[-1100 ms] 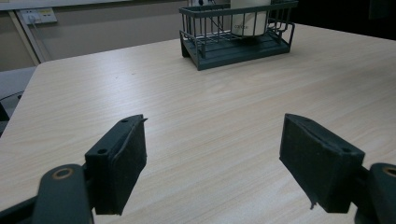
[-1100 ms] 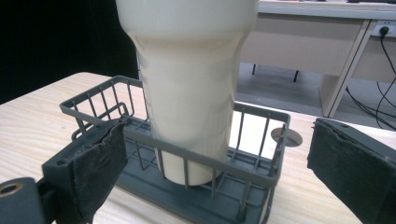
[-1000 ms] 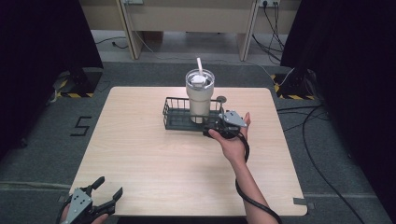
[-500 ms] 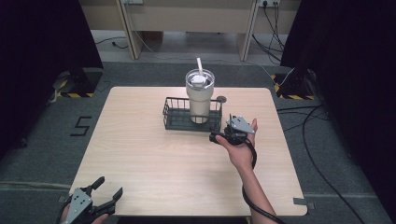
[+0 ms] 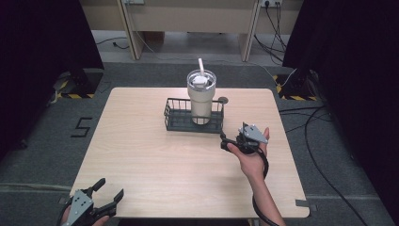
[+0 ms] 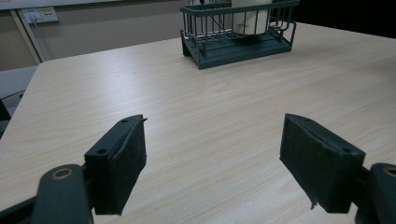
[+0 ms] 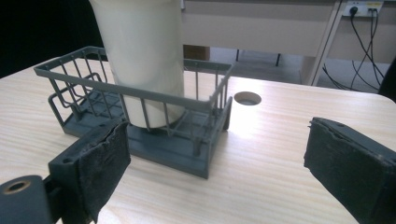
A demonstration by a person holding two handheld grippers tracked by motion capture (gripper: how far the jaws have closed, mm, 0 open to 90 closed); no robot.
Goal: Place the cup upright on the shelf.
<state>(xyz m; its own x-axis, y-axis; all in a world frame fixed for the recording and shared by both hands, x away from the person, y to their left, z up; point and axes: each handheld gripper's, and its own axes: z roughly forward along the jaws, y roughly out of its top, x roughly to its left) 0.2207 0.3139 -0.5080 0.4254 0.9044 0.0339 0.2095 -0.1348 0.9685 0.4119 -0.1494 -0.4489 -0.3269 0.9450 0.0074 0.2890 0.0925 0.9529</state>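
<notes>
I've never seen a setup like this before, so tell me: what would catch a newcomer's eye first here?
Most striking is the tall cream tumbler with a white straw, standing upright in a dark wire basket toward the far side of the wooden table. Next, the right tool, held in a hand just in front of the basket's right end, jaws spread wide. The left tool waits open at the table's near left corner.

You have one cream tumbler [image 5: 201, 96] with one white straw [image 5: 201, 66], standing in one dark wire basket [image 5: 176, 120] near the far edge of the table [image 5: 141, 155]. You hold two grippers: one left gripper [image 5: 106, 197], one right gripper [image 5: 225, 141].
</notes>
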